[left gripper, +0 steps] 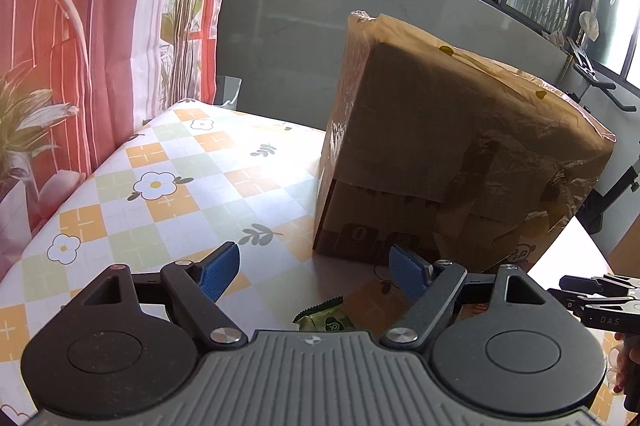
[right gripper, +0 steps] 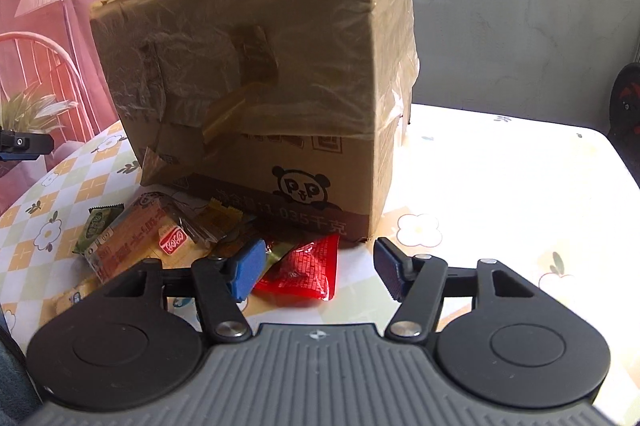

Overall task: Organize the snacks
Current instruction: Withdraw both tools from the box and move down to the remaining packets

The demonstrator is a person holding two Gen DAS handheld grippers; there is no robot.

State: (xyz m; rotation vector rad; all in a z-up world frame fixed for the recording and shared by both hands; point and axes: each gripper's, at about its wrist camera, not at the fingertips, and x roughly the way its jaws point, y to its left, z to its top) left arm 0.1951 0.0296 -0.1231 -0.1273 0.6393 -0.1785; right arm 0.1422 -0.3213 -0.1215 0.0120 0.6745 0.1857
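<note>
A taped brown cardboard box (right gripper: 256, 73) with a panda logo stands on the flowered tablecloth (right gripper: 500, 193); it also shows in the left wrist view (left gripper: 452, 153). Several snack packets lie in front of it: a red packet (right gripper: 304, 270), an orange packet (right gripper: 132, 242), a green packet (right gripper: 96, 228) and a yellow one (right gripper: 220, 222). My right gripper (right gripper: 316, 272) is open, just above the red packet. My left gripper (left gripper: 314, 272) is open and empty, in front of the box, with a green packet (left gripper: 324, 318) below it.
The table (left gripper: 160, 185) carries a checked flower cloth. A red curtain with plant print (left gripper: 60, 45) hangs at the left, a grey wall (left gripper: 288, 25) and windows behind. The right gripper's tip (left gripper: 596, 296) shows at the left view's right edge.
</note>
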